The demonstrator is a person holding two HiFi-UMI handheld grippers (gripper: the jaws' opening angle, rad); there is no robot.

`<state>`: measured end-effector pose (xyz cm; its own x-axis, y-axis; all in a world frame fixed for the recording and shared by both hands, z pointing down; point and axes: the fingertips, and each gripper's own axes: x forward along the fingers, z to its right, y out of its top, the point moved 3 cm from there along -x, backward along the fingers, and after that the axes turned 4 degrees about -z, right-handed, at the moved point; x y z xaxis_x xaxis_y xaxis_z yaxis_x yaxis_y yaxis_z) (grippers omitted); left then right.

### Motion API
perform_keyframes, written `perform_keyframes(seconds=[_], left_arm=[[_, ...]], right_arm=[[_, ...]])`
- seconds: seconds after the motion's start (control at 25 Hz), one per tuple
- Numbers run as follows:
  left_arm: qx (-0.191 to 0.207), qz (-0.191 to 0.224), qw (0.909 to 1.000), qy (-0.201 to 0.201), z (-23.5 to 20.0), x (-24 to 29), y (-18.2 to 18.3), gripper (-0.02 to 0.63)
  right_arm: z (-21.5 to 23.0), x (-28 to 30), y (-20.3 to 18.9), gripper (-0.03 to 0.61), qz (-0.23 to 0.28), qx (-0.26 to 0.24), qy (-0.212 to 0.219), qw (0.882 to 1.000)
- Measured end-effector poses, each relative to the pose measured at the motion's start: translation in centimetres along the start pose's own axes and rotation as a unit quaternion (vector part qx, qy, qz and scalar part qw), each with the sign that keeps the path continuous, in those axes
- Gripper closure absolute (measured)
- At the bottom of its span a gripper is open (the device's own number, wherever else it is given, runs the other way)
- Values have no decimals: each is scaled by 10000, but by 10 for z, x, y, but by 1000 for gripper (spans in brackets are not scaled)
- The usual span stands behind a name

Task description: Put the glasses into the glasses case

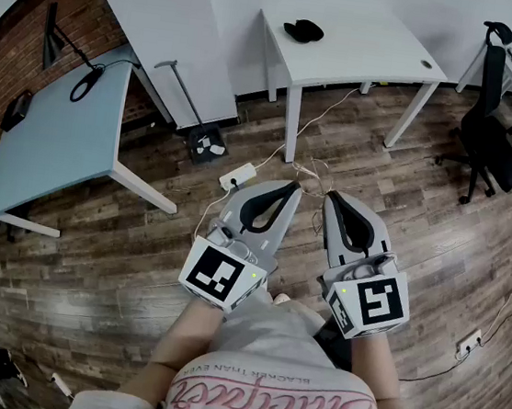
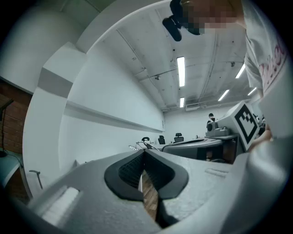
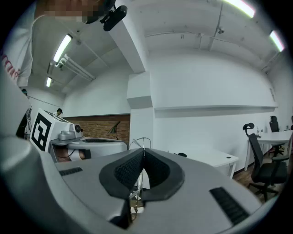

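Note:
Both grippers are held close to my body over the wooden floor, side by side. My left gripper [image 1: 291,188] [image 2: 144,151] is shut with nothing between its pads. My right gripper [image 1: 331,198] [image 3: 143,150] is shut too, and empty. Far ahead stands a white table [image 1: 367,51] [image 3: 215,158]. On it lies a black rounded object [image 1: 303,31] [image 3: 182,155], possibly the glasses case, and a small dark item [image 1: 426,64] near its right edge. I cannot make out any glasses.
A pale blue table [image 1: 60,142] with a black lamp stands at the left by a brick wall. A black office chair [image 1: 487,135] is at the right. A white power strip [image 1: 238,176] and cables lie on the floor ahead, next to a stand base [image 1: 206,144].

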<state>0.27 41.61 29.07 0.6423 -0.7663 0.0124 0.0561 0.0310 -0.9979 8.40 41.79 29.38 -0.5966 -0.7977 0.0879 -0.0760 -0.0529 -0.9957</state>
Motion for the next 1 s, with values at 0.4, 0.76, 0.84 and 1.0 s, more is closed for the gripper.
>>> perform_keyframes(seconds=[0.4,0.76,0.84,1.0], left_arm=[[-131,-155,9998,90,6,-13,-19,609],[-158,-93,9998,74,-30,9,-25,609],[-184,-80,9997,105,-45,19,-26,609],[-225,-15,9997,126,-78,43,-23,609]], right_arm=[[-13,-9,-19,566,-176,-82,68,9998],[2,30,-19,566,-138,-3,1,9999],[8,45,-18,566,-161,-4,2,9999],[24,81,-14,566,-193,6,39,9998]])
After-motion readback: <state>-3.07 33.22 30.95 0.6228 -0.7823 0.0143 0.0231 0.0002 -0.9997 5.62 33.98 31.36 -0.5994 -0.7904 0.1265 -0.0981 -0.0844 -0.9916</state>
